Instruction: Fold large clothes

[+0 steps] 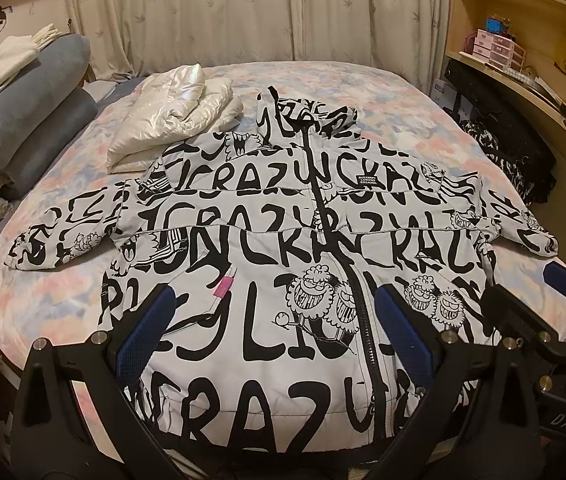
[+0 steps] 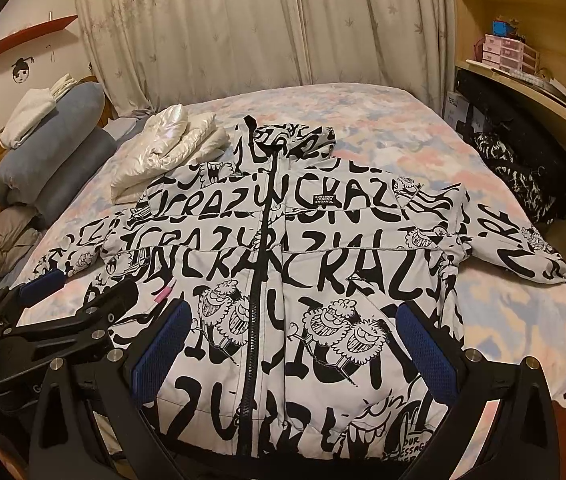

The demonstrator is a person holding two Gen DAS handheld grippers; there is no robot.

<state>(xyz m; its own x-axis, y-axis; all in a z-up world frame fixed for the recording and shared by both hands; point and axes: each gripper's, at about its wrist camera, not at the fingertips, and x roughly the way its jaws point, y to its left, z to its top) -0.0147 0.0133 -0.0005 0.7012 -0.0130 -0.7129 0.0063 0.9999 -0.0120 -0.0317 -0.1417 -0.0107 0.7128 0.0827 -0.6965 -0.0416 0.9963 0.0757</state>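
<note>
Jacket [image 1: 283,248]: flat on bed [image 1: 383,92], zipped front up, long axis running from near hem away to collar, sleeves out both ways. Near hem: left hand-held gripper [image 1: 271,336] left of zipper [image 1: 323,208], right hand-held gripper [image 2: 303,352] right of it; both released, holding nothing. Folded white garment [image 1: 171,120] beyond left sleeve.

Both grippers [image 1: 271,332] [image 2: 295,344], jaws spread wide

Curtains [image 1: 243,8], blue pillows [image 1: 31,92], wooden shelves [image 2: 523,92], red wall shelf [image 2: 35,36].
</note>
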